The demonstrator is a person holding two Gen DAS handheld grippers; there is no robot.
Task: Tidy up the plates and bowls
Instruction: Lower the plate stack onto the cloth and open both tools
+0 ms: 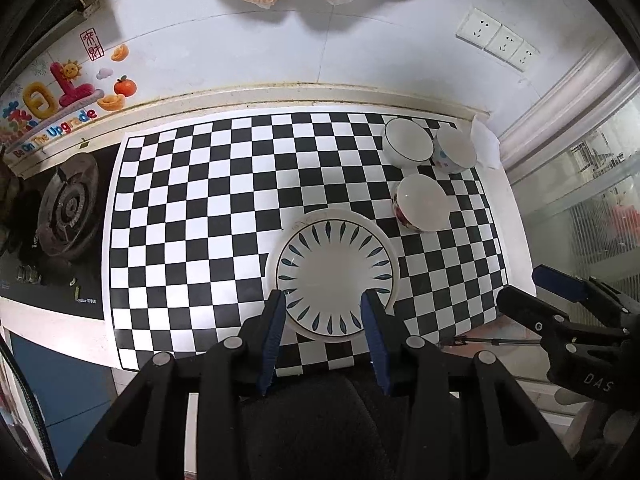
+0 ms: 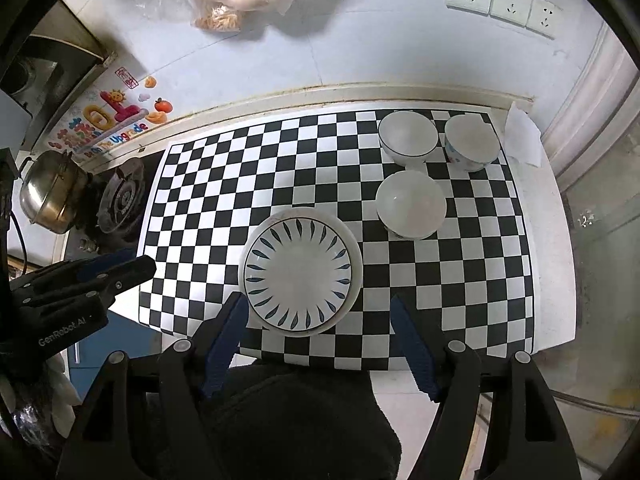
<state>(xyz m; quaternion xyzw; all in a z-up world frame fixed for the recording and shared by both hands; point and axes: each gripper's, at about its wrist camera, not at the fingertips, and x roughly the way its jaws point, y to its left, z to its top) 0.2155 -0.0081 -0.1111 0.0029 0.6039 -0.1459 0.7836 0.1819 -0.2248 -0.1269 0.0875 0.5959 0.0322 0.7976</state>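
White bowls [image 2: 408, 138] empty; leaf-patterned plate [image 2: 298, 272] bare

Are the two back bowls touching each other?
Apart. The right wrist view shows checkered mat between the dark-rimmed bowl and the patterned bowl.

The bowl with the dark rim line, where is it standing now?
In both views the dark-rimmed bowl stands on the checkered mat at its far right, left of the blue-patterned bowl.
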